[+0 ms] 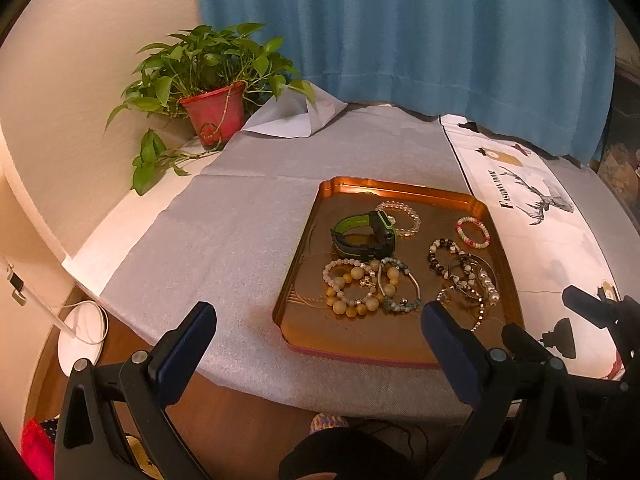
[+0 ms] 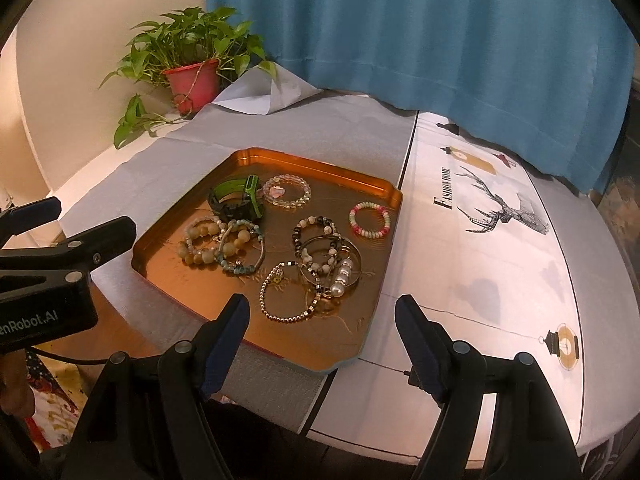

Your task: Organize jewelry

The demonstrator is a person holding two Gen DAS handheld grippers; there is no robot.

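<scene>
A copper tray (image 1: 344,354) (image 2: 160,276) lies on the table and holds several bracelets and a green-and-black watch (image 1: 362,234) (image 2: 236,200). A pink-and-white bead bracelet (image 1: 473,233) (image 2: 370,220) lies near the tray's right rim. Yellow bead bracelets (image 1: 352,288) (image 2: 204,242) are piled in the middle, and a pearl and bangle tangle (image 1: 472,276) (image 2: 332,268) lies beside them. My left gripper (image 1: 318,318) hovers open over the tray's near-left edge, with nothing between its fingers. Above the tray's near-right corner my right gripper (image 2: 322,312) stands open and empty.
A potted plant (image 1: 212,110) (image 2: 192,80) stands at the far left against the wall. A blue curtain (image 1: 400,28) hangs behind the table. A grey cloth (image 1: 224,216) covers the left part, and a white runner with a deer print (image 2: 500,212) the right.
</scene>
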